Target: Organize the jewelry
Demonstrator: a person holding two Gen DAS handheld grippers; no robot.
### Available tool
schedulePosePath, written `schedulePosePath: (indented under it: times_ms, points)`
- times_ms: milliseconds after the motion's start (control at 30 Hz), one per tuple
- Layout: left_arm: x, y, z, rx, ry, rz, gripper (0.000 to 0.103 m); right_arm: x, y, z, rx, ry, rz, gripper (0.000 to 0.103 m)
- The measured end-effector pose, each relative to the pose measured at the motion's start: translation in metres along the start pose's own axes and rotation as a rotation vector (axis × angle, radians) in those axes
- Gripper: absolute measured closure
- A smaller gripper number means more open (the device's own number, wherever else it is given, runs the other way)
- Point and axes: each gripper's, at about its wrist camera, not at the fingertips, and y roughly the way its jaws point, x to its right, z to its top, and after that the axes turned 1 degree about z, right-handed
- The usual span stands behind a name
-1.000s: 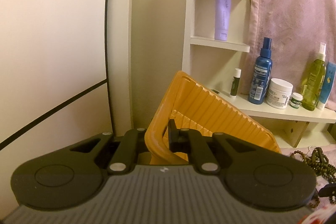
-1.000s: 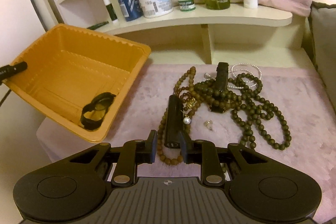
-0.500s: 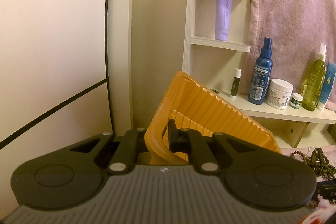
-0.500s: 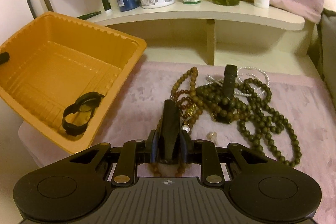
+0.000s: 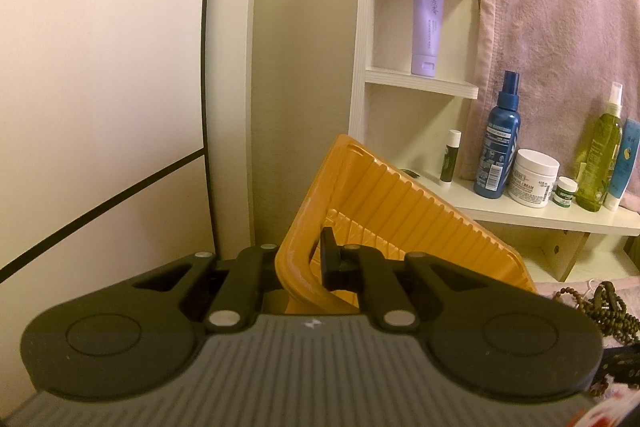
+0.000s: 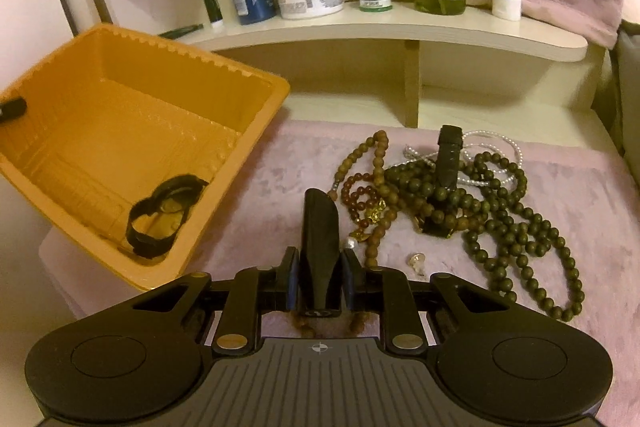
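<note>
The right tool [image 6: 320, 277] has just been closing on a stiff, light black clip [image 6: 320, 227] lying beside tangled, floppy beads [image 6: 472, 203]; the left tool [image 5: 306, 261] clamps the tilted orange tray [image 5: 400, 211].

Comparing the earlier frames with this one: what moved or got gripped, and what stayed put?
The right tongs came down over the black strap piece on the purple cloth, and their jaws have just been closing; the pads now press its sides. The left tongs stayed clamped on the rim of the tilted orange tray. The black band in the tray and the bead necklaces did not move.
</note>
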Motion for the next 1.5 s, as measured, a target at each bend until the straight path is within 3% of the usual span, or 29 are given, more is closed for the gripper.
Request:
schedulePosePath:
  times_ms: [133,267,600,867,1133,1333,1500]
  points:
    - [0.0,0.001,0.0,-0.004,0.001,0.004,0.095,0.0,-0.009,0.009,0.031,0.028,0.033,0.081]
    - [-0.002,0.002,-0.001,-0.011,0.0,0.006,0.095,-0.005,-0.009,0.024,0.058,0.051,0.121,0.081]
    - [-0.001,0.002,0.001,-0.015,0.002,0.005,0.095,-0.044,0.021,0.064,0.095,-0.035,0.246,0.081]
    - [-0.001,0.004,0.0,-0.026,0.004,0.011,0.095,-0.057,0.059,0.067,0.039,-0.099,0.218,0.081]
    - [0.001,0.004,0.003,-0.035,0.013,0.013,0.095,-0.059,0.072,0.069,0.026,-0.12,0.184,0.081]
    - [0.003,0.004,0.005,-0.044,0.028,0.016,0.095,-0.05,0.052,0.076,0.087,-0.061,0.206,0.068]
    - [0.002,0.003,0.005,-0.05,0.029,0.016,0.095,-0.029,0.02,0.071,0.112,0.005,0.199,0.064]
